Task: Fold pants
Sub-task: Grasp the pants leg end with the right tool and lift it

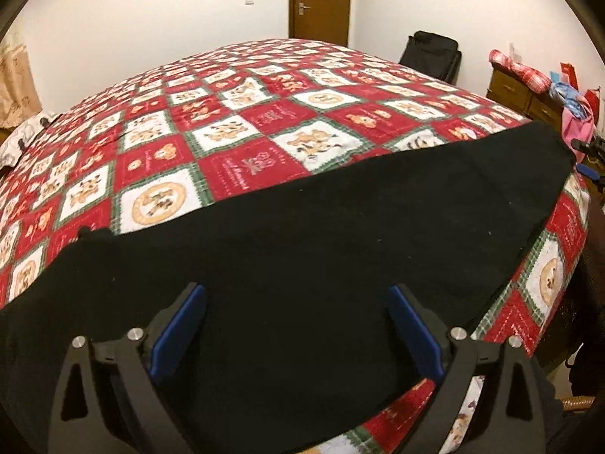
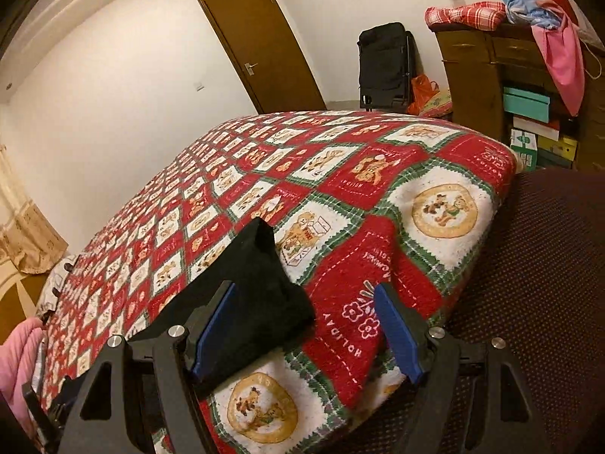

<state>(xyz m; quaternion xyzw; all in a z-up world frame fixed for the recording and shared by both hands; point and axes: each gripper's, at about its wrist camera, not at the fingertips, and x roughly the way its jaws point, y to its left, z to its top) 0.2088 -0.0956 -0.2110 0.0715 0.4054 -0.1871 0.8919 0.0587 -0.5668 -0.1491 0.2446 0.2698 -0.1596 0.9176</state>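
Note:
Black pants [image 1: 321, 234] lie flat along the near edge of the bed, on a red, white and green patchwork quilt [image 1: 227, 121]. My left gripper [image 1: 297, 295] is open, its blue pads wide apart just above the middle of the pants. In the right wrist view one end of the pants [image 2: 261, 287] lies on the quilt [image 2: 340, 196], with a corner sticking up. My right gripper [image 2: 306, 295] is open and hovers over that end; the cloth lies by the left pad [image 2: 213, 325], not pinched.
The bed's near right corner drops off beside a dark mesh chair [image 2: 529, 283]. A wooden dresser [image 2: 476, 75] piled with cloth and boxes stands at the right, a black suitcase [image 2: 383, 64] and a brown door [image 2: 264, 45] behind the bed.

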